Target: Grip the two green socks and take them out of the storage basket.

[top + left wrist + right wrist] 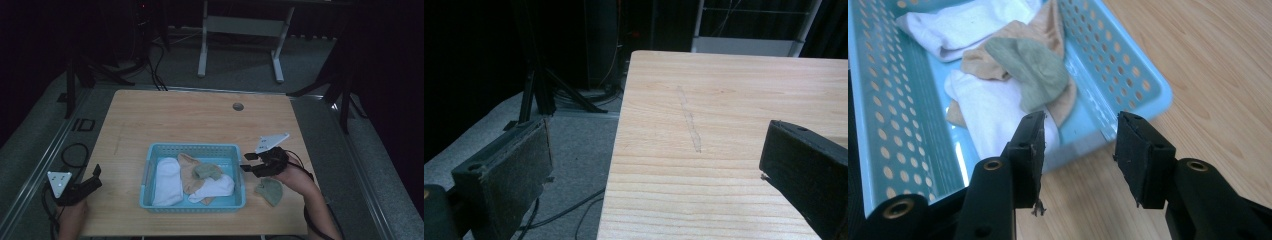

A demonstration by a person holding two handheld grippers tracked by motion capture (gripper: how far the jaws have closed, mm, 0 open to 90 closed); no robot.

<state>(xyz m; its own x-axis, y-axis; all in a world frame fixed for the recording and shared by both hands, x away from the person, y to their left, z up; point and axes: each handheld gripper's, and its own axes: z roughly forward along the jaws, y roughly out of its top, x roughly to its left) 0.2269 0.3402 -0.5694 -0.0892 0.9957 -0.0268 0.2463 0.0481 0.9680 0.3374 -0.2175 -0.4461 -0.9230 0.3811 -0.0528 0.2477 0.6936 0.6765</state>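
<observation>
— What do you get from the high view?

— It is dim. My left gripper (86, 187) sits at the desk's (200, 117) near left corner, my hand partly cut off by the frame's bottom edge. My right gripper (248, 164) hangs just beside the right wall of the blue basket (148, 170), tips pointing left at it, forearm coming up from the near right corner. A grey-green sock (270, 190) lies on the desk beside that forearm, outside the basket. Inside lie a white sock (167, 181), a tan one (187, 172), another white one (216, 187) and a green sock (208, 171) on top. The far half of the desk is bare but for a small round grommet (238, 106).

— And the left gripper view?

— My left jaws stand wide apart with nothing between them, one over the grey floor (574, 145) off the desk's left edge, the other over the wood (724, 100). Beyond is darkness; I make out stand legs (541, 90) and little else.

— The right gripper view?

— My right jaws are parted and empty too, held above the basket's corner (1143, 95). The green sock (1035, 70) lies over the tan one (983, 65), with white socks under and behind. The near white sock (988, 112) is partly hidden by one jaw. Open wood (1208, 55) lies to the right.
</observation>
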